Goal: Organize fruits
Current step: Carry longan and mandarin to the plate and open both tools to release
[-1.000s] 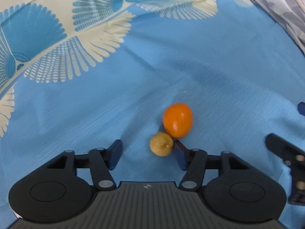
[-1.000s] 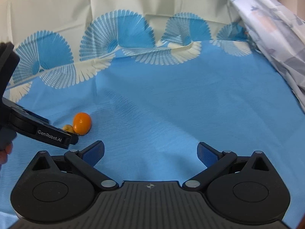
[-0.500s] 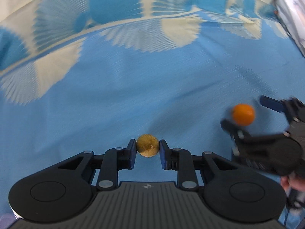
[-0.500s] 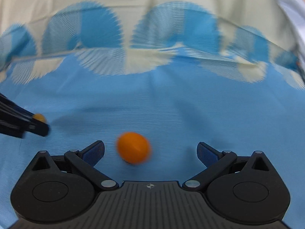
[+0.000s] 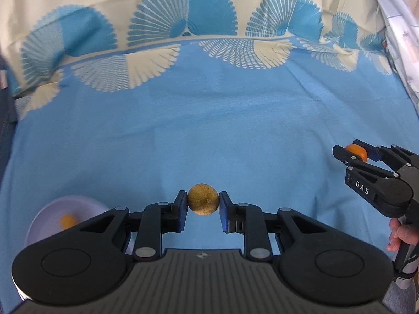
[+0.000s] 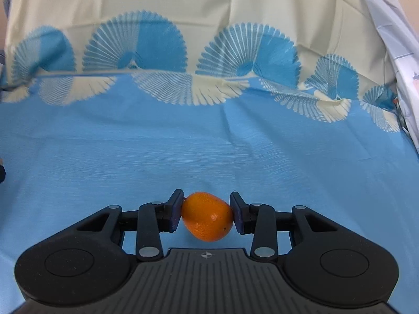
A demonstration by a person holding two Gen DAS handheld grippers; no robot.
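The left gripper (image 5: 203, 204) pinches the round brown fruit (image 5: 203, 203) above the blue cloth (image 5: 209, 130), likely bound for the white bowl (image 5: 47, 209) at near left, while the right gripper (image 6: 207, 213), its jaws just closing, clamps the orange fruit (image 6: 207, 219), long axis slanting across the pads.

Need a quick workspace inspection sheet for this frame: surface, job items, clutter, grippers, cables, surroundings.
Surface: blue cloth with a cream fan-patterned border, lightly wrinkled.
Job's things: brown round fruit and orange fruit, each held in a gripper; white bowl at lower left holds one small orange-yellow fruit.
Clutter: nothing seen.
Grippers: left gripper shut on the brown round fruit; right gripper has just been closing, pads pressed on the orange fruit.
Cables: nothing seen.
Surroundings: pale printed fabric at the right edge; fingers on the right gripper's handle.
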